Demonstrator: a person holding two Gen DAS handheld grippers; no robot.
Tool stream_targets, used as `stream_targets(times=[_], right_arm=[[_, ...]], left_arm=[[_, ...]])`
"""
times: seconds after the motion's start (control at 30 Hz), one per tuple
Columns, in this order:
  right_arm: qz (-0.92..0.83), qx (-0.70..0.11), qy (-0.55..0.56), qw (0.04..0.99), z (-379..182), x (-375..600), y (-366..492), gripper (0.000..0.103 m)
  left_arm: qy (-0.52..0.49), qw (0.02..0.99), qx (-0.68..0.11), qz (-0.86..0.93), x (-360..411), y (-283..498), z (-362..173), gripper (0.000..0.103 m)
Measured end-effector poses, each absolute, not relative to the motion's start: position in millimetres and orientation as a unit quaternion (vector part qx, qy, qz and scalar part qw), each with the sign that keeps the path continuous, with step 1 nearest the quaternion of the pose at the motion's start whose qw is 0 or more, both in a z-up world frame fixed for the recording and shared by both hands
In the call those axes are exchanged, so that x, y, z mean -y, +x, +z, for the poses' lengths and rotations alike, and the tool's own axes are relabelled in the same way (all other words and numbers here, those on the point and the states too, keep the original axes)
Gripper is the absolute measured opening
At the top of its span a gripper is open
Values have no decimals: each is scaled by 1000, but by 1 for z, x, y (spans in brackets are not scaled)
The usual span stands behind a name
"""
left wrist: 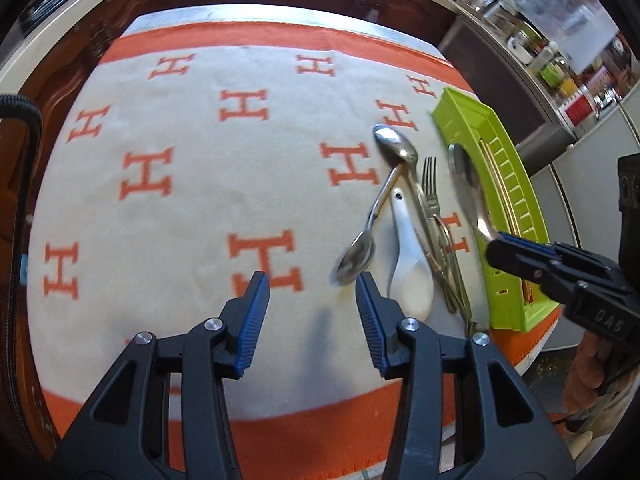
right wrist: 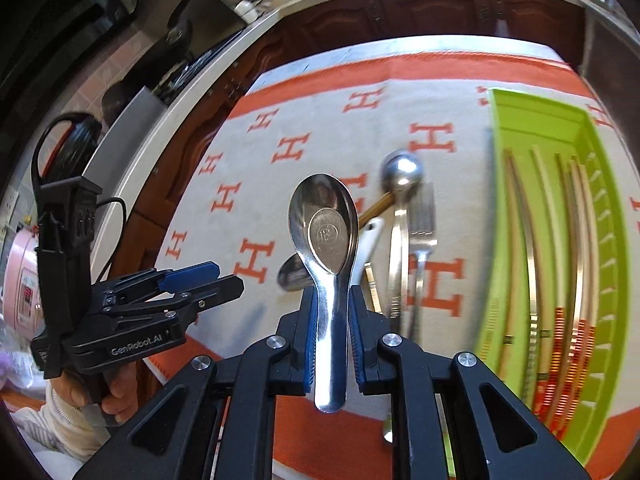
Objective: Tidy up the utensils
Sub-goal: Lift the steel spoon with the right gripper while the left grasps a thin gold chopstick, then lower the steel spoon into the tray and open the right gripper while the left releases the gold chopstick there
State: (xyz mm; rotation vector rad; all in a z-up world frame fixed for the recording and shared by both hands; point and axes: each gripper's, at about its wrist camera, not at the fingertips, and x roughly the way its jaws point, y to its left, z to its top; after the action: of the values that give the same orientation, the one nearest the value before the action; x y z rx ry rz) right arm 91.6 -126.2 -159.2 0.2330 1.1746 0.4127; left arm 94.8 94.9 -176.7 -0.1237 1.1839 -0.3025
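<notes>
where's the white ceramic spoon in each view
Left wrist: the white ceramic spoon lies right of centre on the cloth, just beyond the left claw's right finger.
Right wrist: only its handle peeks out behind the steel spoon held in the right claw.
Shared landmark: the green tray.

**Cloth-covered table with loose cutlery and a tray**

The table point(left wrist: 256, 14) wears a cream blanket point(left wrist: 208, 184) with orange H marks. Ahead-right of the left tool lie steel spoons point(left wrist: 394, 148), a white ceramic spoon point(left wrist: 410, 264) and a fork point(left wrist: 432, 192); beyond them sits a green tray point(left wrist: 520, 200).
</notes>
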Motion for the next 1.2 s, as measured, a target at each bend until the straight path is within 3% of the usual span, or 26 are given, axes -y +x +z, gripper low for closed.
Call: stream_targets(times=[0.73, 0.77, 0.83, 0.97, 1.0, 1.2], right_arm=[[115, -525, 180, 824, -156, 239, 78, 14], [115, -525, 180, 824, -157, 235, 79, 14], [114, -525, 183, 823, -158, 236, 79, 14], [112, -524, 186, 824, -159, 238, 76, 14], [111, -524, 188, 823, -159, 238, 76, 14], [110, -522, 196, 823, -160, 241, 72, 14]], left_arm=[[-20, 787, -573, -227, -56, 140, -211, 43], [-16, 788, -571, -229, -53, 140, -211, 40], [-8, 786, -573, -234, -50, 138, -212, 19], [3, 789, -565, -243, -42, 130, -210, 11], [4, 789, -562, -247, -40, 127, -209, 4], [10, 801, -555, -224, -34, 107, -202, 3]])
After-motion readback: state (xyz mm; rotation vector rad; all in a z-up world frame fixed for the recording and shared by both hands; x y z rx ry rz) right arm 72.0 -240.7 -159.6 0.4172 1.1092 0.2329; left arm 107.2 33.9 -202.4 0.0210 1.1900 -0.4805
